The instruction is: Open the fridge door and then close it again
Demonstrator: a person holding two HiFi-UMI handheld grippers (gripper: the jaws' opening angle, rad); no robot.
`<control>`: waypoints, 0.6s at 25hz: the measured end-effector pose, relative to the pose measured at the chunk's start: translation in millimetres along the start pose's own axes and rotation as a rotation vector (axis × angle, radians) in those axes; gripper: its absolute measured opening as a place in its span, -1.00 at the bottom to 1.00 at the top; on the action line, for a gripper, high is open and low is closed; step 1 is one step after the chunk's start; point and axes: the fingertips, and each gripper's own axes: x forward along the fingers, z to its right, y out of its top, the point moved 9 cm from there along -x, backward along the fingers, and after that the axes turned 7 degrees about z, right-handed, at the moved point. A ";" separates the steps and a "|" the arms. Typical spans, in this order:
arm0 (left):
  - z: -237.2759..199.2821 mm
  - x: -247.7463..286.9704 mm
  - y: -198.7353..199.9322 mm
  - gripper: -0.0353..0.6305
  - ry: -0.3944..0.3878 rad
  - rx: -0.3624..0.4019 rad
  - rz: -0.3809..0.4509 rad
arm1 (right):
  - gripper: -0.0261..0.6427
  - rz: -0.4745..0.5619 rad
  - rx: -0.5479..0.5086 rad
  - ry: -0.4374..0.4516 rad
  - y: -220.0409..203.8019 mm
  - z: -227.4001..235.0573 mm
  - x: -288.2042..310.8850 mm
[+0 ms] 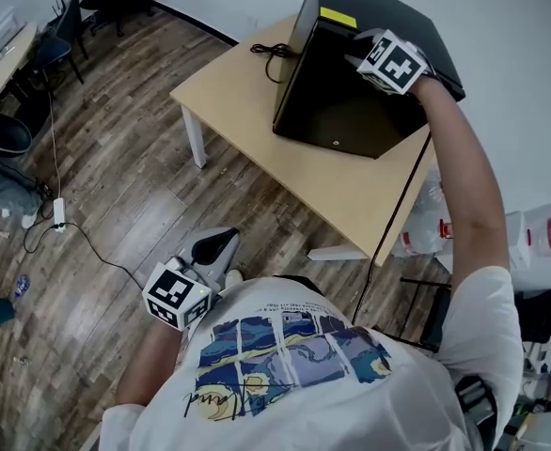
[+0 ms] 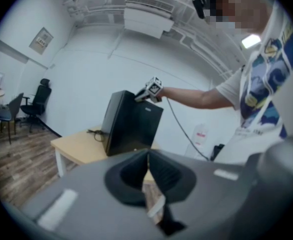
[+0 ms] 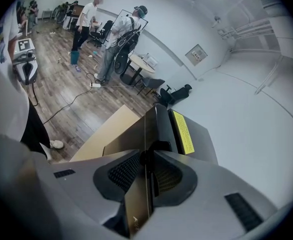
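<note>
Black fridge [image 1: 388,12] on the table [image 1: 257,130] at 1 o'clock, right gripper [image 3: 147,160] pinched on the door's [image 3: 145,129] top edge running toward 12, left gripper [image 1: 217,244] closed, empty, at 7.

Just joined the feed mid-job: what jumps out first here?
The black fridge on the light wooden table dominates, with the right gripper clamped on the top edge of its door. The left gripper hangs shut and empty by the person's side.
</note>
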 end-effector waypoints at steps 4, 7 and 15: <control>-3.9 -0.3 -4.8 -0.86 0.005 -0.012 -0.008 | -0.69 -0.024 -0.019 0.025 3.2 0.6 1.5; -3.3 2.3 -6.8 -0.86 -0.006 -0.014 -0.008 | -0.70 -0.024 -0.001 0.040 2.3 2.0 1.5; 1.6 2.4 -8.6 -0.86 -0.022 -0.014 -0.016 | -0.72 -0.034 -0.004 0.038 4.5 2.3 -0.1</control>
